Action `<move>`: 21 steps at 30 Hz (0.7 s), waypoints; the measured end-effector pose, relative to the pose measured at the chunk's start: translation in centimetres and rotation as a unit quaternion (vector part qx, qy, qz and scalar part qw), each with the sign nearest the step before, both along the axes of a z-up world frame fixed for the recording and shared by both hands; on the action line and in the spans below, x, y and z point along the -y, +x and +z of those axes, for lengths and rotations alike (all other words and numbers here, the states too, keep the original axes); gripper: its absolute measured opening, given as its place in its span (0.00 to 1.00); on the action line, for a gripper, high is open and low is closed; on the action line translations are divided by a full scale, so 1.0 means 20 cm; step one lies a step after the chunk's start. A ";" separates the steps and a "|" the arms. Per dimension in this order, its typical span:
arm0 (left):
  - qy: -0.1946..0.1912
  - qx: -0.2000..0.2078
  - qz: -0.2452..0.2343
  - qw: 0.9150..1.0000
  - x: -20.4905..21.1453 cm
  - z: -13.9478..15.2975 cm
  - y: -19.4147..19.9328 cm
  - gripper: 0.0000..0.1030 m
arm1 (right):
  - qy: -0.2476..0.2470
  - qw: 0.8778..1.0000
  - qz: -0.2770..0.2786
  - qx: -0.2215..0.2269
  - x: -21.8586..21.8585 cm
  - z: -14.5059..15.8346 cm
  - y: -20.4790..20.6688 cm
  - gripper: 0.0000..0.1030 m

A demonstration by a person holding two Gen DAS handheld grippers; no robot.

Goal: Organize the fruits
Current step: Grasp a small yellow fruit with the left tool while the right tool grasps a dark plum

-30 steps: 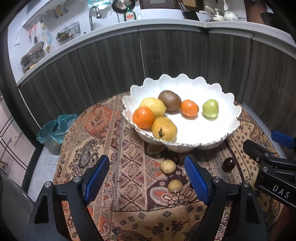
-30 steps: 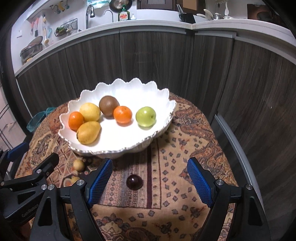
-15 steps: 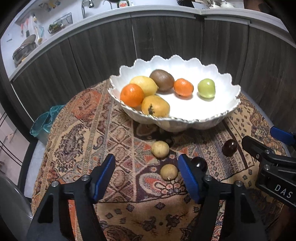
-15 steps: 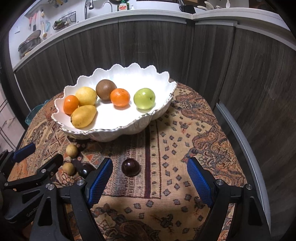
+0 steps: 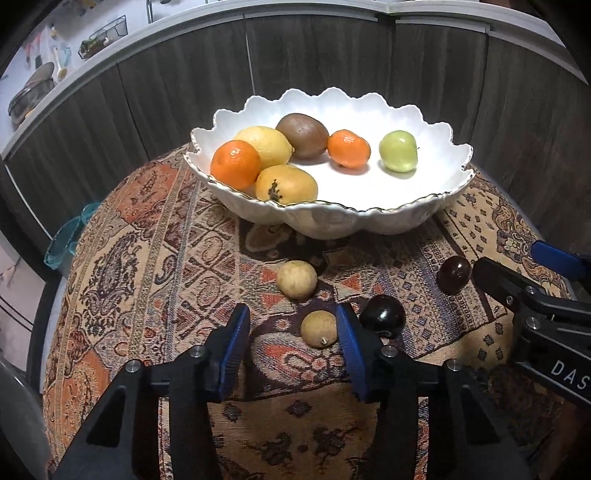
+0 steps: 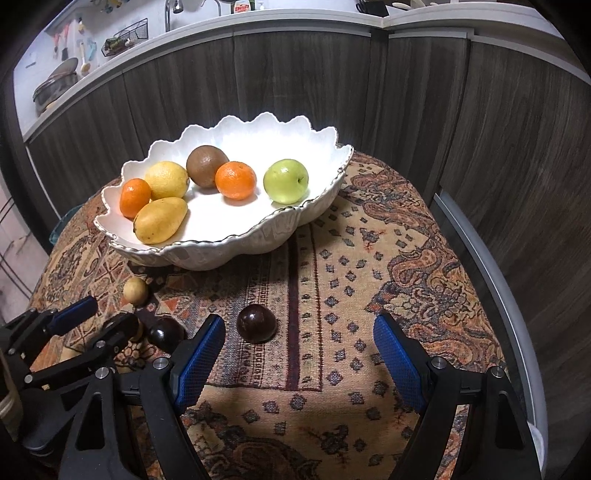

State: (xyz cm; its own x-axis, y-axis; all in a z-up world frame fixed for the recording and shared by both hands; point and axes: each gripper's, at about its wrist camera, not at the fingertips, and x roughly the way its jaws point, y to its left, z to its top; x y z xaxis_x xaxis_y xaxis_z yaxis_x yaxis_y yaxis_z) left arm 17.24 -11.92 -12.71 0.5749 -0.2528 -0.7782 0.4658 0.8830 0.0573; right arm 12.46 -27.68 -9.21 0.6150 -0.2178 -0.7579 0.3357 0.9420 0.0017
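**Four small fruits loose on the cloth, six in the bowl**

While both pairs of fingers stand spread and hold nothing, the left gripper (image 5: pixel 291 332) has a small tan, matt, round fruit with a stem nub (image 5: pixel 319 328) between its blue ribbed pads, close against the right-hand pad. Just outside that pad sits a glossy black plum-like fruit (image 5: pixel 383 316). Ahead of the fingers lies a second pale tan round fruit (image 5: pixel 296 279), apart from the first.

Wider open, the right gripper (image 6: pixel 297 345) frames a shiny dark maroon round fruit (image 6: pixel 256 324), which rests nearer its left pad, touching neither.

Beyond both sets of fingers stands a white glazed ceramic bowl with a scalloped, thinly gilt rim (image 6: pixel 317 136). Inside lie two dimpled oranges (image 5: pixel 235 164) (image 5: pixel 348 148), a yellow lemon (image 5: pixel 267 144), a fuzzy brown kiwi (image 5: pixel 302 136), a smooth green apple (image 5: pixel 398 151) and a yellow mango-shaped fruit with a dark blemish (image 5: pixel 286 184).

Everything rests on a round worktop covered by a woven paisley tablecloth in orange, beige and maroon (image 6: pixel 388 258). Behind it run dark wood-grain cabinet fronts (image 6: pixel 406 92) under a pale kitchen counter (image 6: pixel 295 20).
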 end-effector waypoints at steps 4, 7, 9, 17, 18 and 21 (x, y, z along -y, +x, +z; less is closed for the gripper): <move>-0.003 -0.004 -0.006 1.000 0.01 0.00 -0.01 0.41 | 0.001 1.000 0.000 0.001 0.00 0.00 0.00 0.81; -0.004 -0.004 -0.009 1.000 0.02 0.00 -0.01 0.39 | 0.002 1.000 -0.001 0.002 0.01 0.00 0.00 0.81; -0.007 -0.006 -0.010 1.000 0.02 -0.01 -0.01 0.39 | 0.002 1.000 -0.002 0.002 0.01 0.01 0.00 0.81; -0.015 -0.013 -0.013 1.000 0.02 -0.01 -0.01 0.39 | 0.000 1.000 -0.001 0.002 0.01 0.01 0.01 0.81; -0.015 -0.014 -0.014 1.000 0.03 -0.02 0.00 0.39 | 0.000 1.000 0.000 0.002 0.01 0.01 0.01 0.81; -0.015 -0.023 -0.016 0.999 0.04 -0.04 0.00 0.32 | 0.000 1.000 0.000 0.002 0.01 0.01 0.01 0.81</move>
